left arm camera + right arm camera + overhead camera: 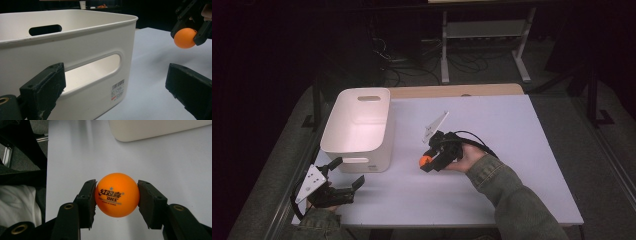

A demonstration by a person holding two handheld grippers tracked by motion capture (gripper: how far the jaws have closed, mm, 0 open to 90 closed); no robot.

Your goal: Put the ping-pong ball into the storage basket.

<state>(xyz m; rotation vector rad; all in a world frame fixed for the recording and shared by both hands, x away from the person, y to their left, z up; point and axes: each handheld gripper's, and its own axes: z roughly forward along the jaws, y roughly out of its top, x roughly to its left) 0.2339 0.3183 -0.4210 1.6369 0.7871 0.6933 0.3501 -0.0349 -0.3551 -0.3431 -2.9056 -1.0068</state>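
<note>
Fingers of the right gripper (117,202) pinch the orange ball (117,198) across its middle, clear of the bench (512,150), ready for the white bin (357,127); left gripper (348,172) waits open beside it.

White bin (357,131) on table (512,150)

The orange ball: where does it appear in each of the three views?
High view: the orange ball sits centre, in the right gripper.
Left gripper view: upper right.
Right gripper view: centre, between the jaws.
Shared landmark: the white bin.
</note>
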